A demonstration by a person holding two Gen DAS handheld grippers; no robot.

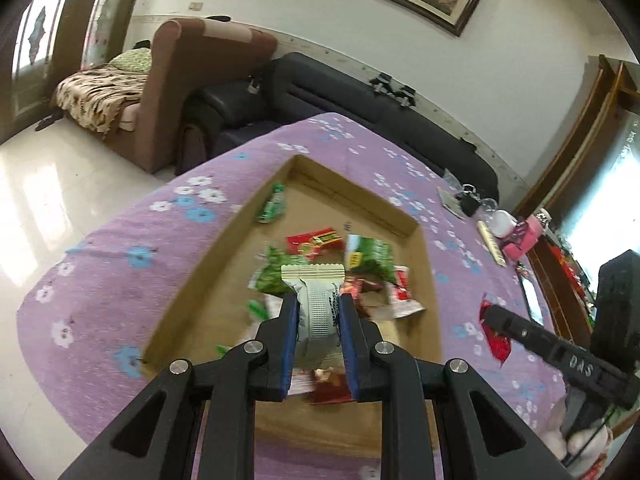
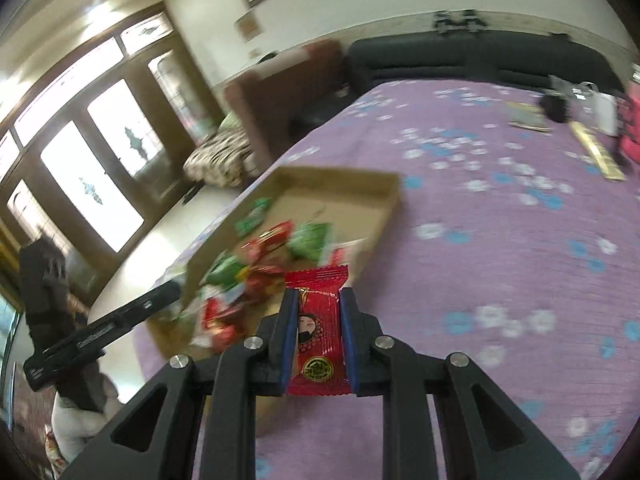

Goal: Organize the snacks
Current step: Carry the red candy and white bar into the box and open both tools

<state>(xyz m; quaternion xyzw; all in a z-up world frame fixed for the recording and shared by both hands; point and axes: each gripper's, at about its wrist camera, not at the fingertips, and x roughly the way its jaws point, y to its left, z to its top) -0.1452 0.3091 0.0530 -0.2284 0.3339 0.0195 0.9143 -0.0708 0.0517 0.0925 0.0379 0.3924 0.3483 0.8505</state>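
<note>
My left gripper [image 1: 319, 300] is shut on a pale white-grey snack packet [image 1: 316, 300] and holds it above a shallow cardboard box [image 1: 224, 236]. Several red and green snack packets [image 1: 316, 240] lie in the box. My right gripper [image 2: 319, 298] is shut on a red snack packet [image 2: 318, 332], above the purple cloth just right of the box [image 2: 384, 192]. In the left wrist view the right gripper [image 1: 486, 312] appears at the right, with the red packet [image 1: 498, 344] in it. In the right wrist view the left gripper [image 2: 176, 290] enters from the left at the box's near end.
The purple flowered tablecloth [image 2: 500, 240] covers a round table. Small items, a pink object [image 1: 524, 236], a white case [image 1: 502, 222] and a flat packet [image 1: 492, 242], sit at the far right edge. A dark sofa [image 1: 340, 92] and a brown armchair [image 1: 192, 80] stand behind the table.
</note>
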